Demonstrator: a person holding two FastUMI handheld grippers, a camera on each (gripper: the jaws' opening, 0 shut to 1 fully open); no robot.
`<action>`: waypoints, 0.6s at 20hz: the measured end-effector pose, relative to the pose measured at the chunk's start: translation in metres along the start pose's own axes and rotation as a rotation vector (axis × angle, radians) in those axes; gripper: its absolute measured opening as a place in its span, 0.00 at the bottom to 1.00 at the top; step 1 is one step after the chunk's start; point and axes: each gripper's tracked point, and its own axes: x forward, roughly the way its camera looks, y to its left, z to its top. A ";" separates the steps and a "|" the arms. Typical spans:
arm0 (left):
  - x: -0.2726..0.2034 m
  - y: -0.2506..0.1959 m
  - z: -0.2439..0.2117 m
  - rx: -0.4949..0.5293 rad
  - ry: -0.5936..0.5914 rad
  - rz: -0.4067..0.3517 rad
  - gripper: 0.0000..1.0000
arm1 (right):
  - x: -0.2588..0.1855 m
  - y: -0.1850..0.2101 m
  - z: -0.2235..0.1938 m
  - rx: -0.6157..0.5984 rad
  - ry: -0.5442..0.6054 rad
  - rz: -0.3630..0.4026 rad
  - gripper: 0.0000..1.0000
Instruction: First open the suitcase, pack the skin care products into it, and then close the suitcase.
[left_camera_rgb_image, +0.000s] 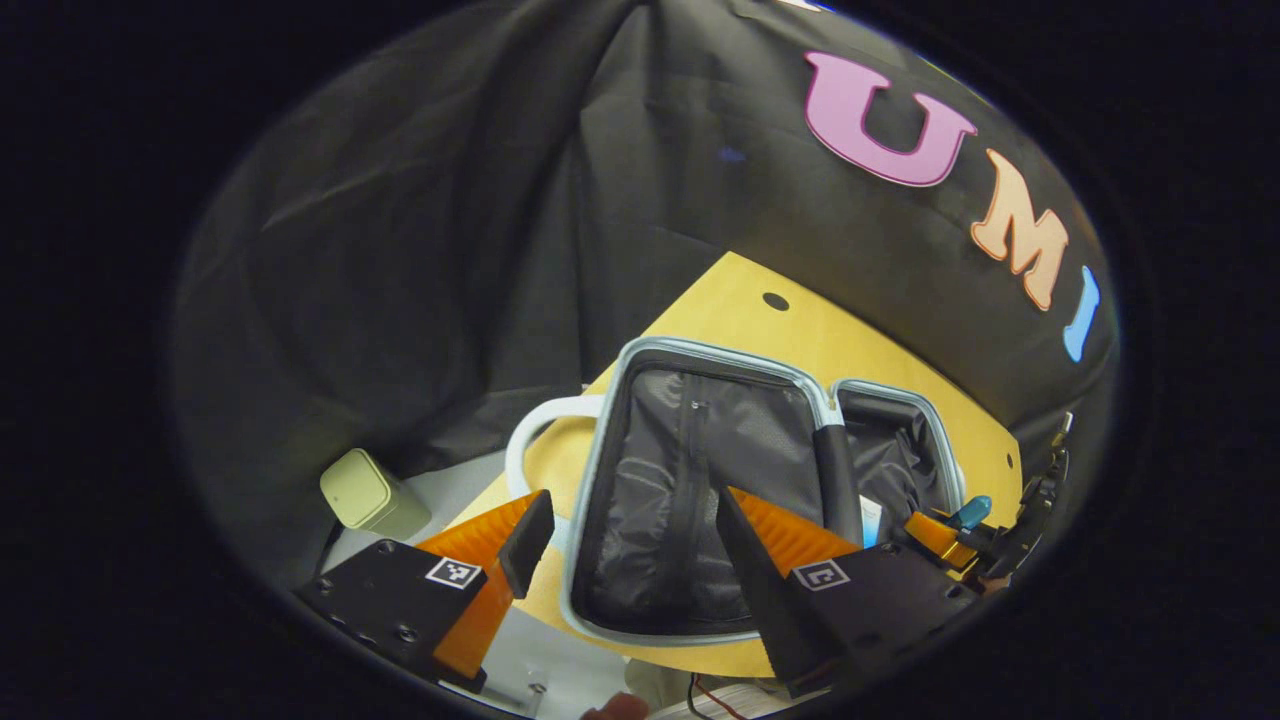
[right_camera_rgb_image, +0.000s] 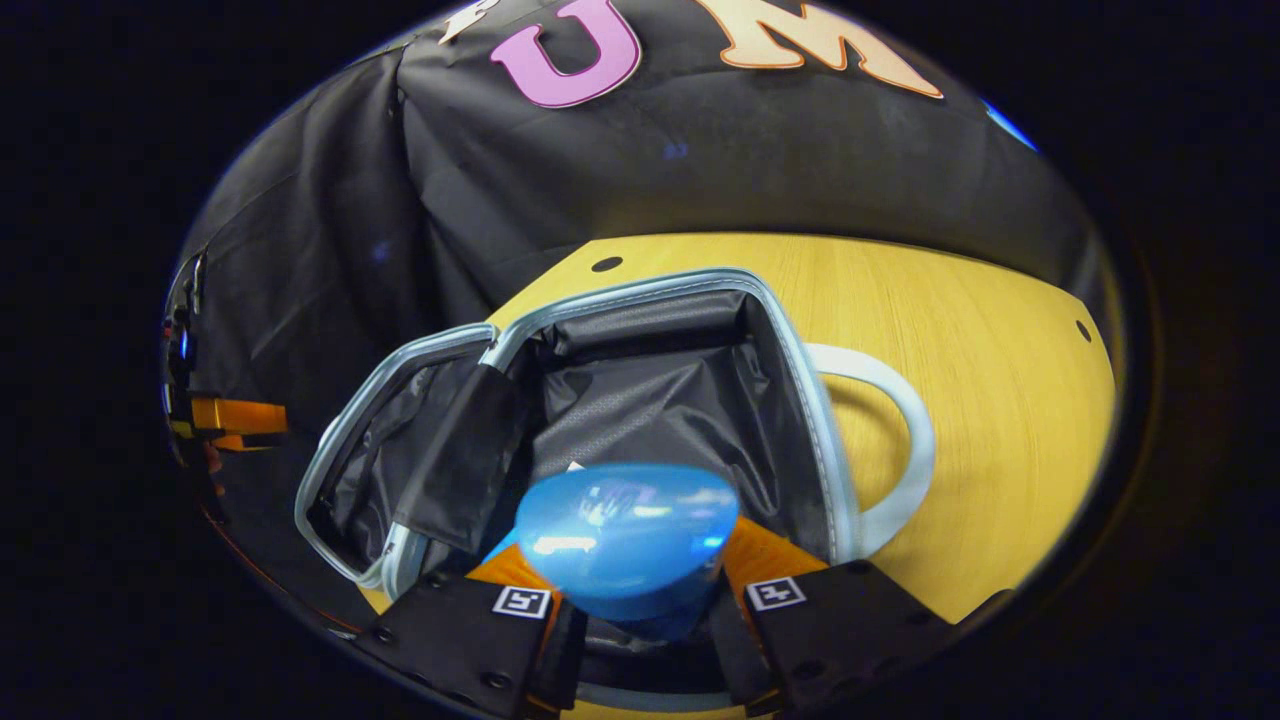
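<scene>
between the right tongs (right_camera_rgb_image: 635, 610), a blue bottle (right_camera_rgb_image: 625, 540), clamped.

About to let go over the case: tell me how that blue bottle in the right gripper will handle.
The blue bottle looks glossy with bright glare, so probably slippery between the right gripper fingers. Its rounded end suggests it may roll once dropped. The open suitcase has soft, wrinkled lining, likely cushioning and stopping it.

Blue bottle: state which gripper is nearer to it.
Right. The right gripper is clamped on the blue bottle over the open suitcase; the left gripper hovers open over the suitcase's other half, apart from it.
</scene>
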 end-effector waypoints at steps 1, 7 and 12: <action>0.001 0.006 -0.001 -0.011 0.000 0.007 0.97 | 0.000 -0.003 0.004 0.001 -0.008 -0.010 0.62; 0.011 0.056 -0.006 -0.095 -0.002 0.073 0.96 | -0.033 0.001 0.042 -0.001 -0.133 0.014 0.98; 0.037 0.084 -0.015 -0.196 0.032 0.065 0.96 | -0.090 -0.029 0.088 0.028 -0.273 -0.065 0.98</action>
